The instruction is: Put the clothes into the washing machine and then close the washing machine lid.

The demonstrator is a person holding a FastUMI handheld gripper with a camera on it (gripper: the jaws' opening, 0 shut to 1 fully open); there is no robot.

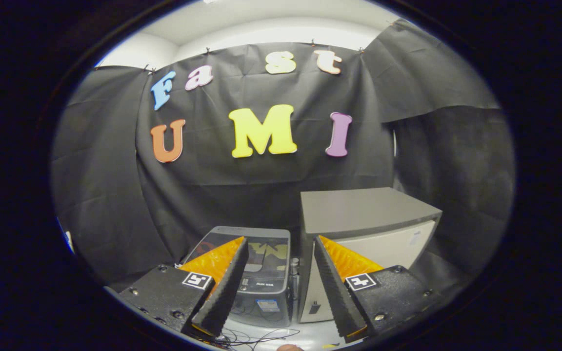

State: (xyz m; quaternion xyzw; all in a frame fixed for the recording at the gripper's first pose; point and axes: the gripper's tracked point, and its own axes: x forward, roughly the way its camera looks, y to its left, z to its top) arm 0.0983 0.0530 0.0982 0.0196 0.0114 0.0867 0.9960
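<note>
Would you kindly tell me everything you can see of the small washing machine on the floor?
The washing machine is a small grey top-loader with a dark, glossy lid lying shut and flat; clothes seem to show faintly through it. A strip of markings and a sticker sit on its front. It stands against the black cloth wall, close beside a taller grey cabinet, cables lying before it. The open gripper hangs before it, touching nothing.

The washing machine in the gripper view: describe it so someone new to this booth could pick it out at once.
Against the black cloth wall stand two boxy appliances, side by side. The washing machine is the lower, darker one, beyond the open tool and partly behind one finger. Unlike the taller pale cabinet beside it, it has a dark glossy lid on top.
</note>
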